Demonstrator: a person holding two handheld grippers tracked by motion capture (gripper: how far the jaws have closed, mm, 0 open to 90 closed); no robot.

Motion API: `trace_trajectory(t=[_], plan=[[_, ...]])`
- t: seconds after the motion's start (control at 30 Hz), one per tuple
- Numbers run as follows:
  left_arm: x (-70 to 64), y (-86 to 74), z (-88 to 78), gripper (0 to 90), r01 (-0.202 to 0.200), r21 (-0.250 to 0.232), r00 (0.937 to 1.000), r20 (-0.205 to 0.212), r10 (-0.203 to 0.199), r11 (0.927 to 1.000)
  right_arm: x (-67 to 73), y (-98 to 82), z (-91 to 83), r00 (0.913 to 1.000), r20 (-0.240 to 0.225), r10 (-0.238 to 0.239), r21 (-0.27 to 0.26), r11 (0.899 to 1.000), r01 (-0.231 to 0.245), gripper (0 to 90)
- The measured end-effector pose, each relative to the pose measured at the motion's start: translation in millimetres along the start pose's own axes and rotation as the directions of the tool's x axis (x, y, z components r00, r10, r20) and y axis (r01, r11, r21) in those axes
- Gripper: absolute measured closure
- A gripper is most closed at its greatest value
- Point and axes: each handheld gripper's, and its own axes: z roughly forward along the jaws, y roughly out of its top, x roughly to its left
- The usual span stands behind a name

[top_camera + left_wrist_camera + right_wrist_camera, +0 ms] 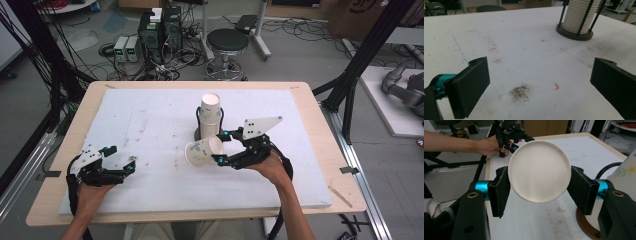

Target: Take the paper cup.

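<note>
A white paper cup with a faint printed pattern hangs on its side just above the white board, my right gripper shut on it. In the right gripper view the cup's round base faces the camera, pressed between both black pads. Just behind it stands a stack of cups in a dark wire holder, which also appears in the left gripper view and the right gripper view. My left gripper rests low at the board's left with its jaws wide apart and nothing between them.
A white foam board covers the wooden table; it carries smudges and a small pink scrap. Beyond the far edge are a black stool, computer boxes and cables. Black frame posts stand at both sides.
</note>
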Motion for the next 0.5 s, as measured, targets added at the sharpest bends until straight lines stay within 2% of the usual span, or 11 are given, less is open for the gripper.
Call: trace_trajectory(t=[0.5], plan=[[-1.3,-0.1,-0.3,2.4,-0.010,0.001,0.9999,-0.004,0.010,0.9999,-1.1,-2.6,6.9,0.9999,-0.011,0.001,0.001,1.000,-0.001,37.7]])
